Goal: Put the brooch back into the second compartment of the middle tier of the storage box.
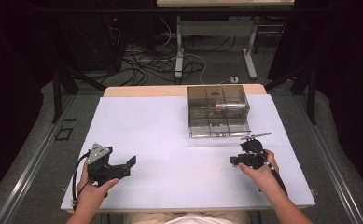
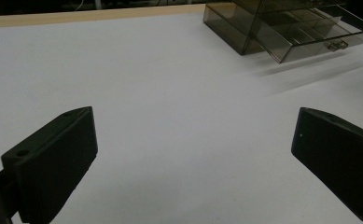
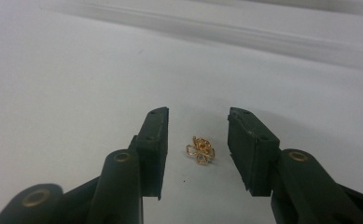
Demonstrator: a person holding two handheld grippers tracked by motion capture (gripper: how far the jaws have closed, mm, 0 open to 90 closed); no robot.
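Observation:
A small gold flower-shaped trinket (image 3: pixel 200 150) lies on the white table (image 3: pixel 76 84), between the two jaws of my right gripper (image 3: pixel 198 140). The jaws stand a little apart on either side of it and do not touch it. In the high view the right gripper (image 1: pixel 237 160) sits at the table's right, in front of a smoky clear plastic drawer box (image 1: pixel 218 110). The box's bottom drawer (image 2: pixel 310 39) is pulled out. My left gripper (image 1: pixel 133 161) rests at the table's left with its jaws wide open and nothing between them (image 2: pixel 193 154).
The white sheet covers the table (image 1: pixel 146 121) with a wooden strip at its far edge. Beyond it are cables on the floor (image 1: pixel 151 65) and the legs of another table (image 1: pixel 179 51). Metal rails run along both sides.

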